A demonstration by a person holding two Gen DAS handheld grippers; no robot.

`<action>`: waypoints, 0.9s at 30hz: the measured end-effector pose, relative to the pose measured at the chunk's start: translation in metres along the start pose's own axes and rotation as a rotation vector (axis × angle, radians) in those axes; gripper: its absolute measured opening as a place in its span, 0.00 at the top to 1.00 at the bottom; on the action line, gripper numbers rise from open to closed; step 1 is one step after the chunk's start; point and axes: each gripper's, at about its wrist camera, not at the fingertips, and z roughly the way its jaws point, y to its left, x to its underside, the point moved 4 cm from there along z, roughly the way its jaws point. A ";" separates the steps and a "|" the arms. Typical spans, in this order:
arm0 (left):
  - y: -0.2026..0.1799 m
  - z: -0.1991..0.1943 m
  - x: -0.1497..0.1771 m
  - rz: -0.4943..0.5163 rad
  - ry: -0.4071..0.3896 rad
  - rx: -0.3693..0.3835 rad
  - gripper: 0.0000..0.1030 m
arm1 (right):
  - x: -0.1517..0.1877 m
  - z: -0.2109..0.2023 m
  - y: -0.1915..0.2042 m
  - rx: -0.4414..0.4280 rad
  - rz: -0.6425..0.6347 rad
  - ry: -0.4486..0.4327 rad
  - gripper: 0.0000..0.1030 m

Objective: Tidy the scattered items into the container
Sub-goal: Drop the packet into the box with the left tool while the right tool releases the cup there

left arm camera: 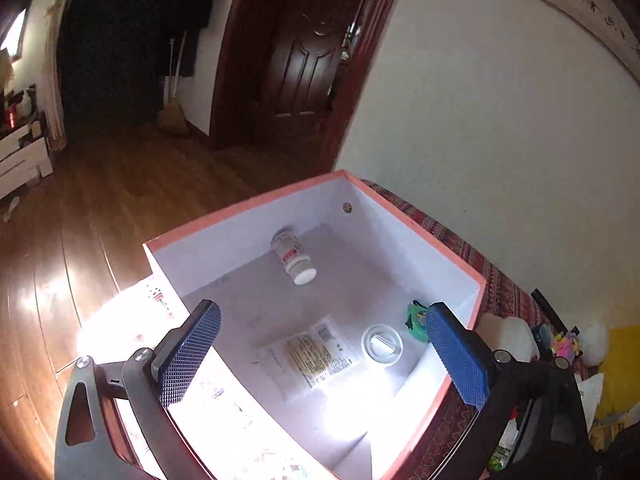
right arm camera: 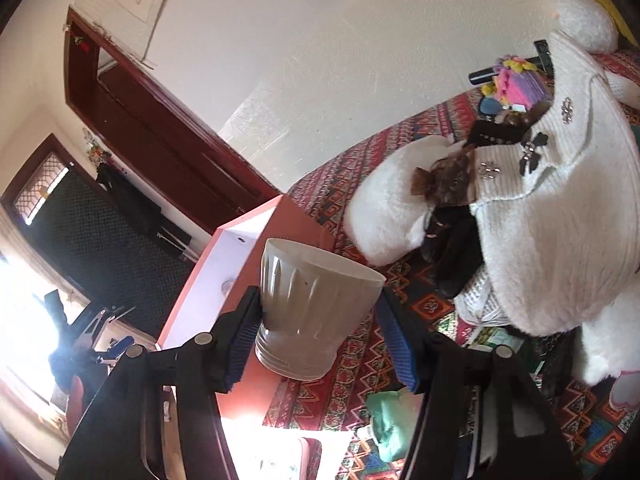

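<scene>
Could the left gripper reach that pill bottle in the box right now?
Probably yes. The left gripper hangs open and empty above the open box, and nothing covers the pill bottle lying on its side on the floor inside.

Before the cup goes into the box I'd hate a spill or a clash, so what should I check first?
1. Right claw grips the cup: cannot tell; its right pad seems off the wall.
2. Cup over the box: not ok, beside its outer wall.
3. Free floor in the box: ok, between pill bottle and leaflet.
4. Left claw clear of drop zone: not ok, open above the box.
5. Cup empty: cannot tell.
</scene>
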 end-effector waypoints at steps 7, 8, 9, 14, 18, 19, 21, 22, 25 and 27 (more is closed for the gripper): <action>0.048 -0.002 -0.009 -0.115 -0.012 -0.042 0.00 | -0.009 -0.020 0.125 -0.189 -0.225 -0.100 0.45; 0.054 -0.001 -0.010 -0.131 -0.011 -0.044 0.00 | -0.012 -0.016 0.145 -0.217 -0.255 -0.104 0.45; 0.060 -0.002 -0.011 -0.145 -0.011 -0.047 0.00 | -0.015 -0.009 0.163 -0.234 -0.283 -0.108 0.44; 0.071 -0.008 -0.015 -0.151 -0.041 -0.053 0.00 | -0.024 0.044 0.235 -0.179 -0.426 -0.091 0.06; 0.065 -0.014 -0.017 -0.109 -0.068 -0.051 0.00 | -0.021 0.026 0.255 -0.183 -0.504 -0.149 0.06; 0.060 -0.015 -0.016 -0.094 -0.071 -0.041 0.00 | -0.021 0.018 0.252 -0.178 -0.511 -0.165 0.06; 0.046 -0.019 -0.014 -0.051 -0.075 -0.011 0.00 | -0.019 0.001 0.241 -0.165 -0.507 -0.186 0.05; 0.037 -0.021 -0.012 -0.021 -0.075 0.006 0.00 | -0.018 -0.008 0.232 -0.158 -0.498 -0.196 0.05; -0.002 -0.025 -0.001 0.080 -0.065 0.090 0.00 | -0.016 -0.039 0.194 -0.113 -0.444 -0.236 0.02; -0.036 -0.030 0.014 0.161 -0.055 0.170 0.00 | -0.018 -0.058 0.163 -0.078 -0.385 -0.259 0.01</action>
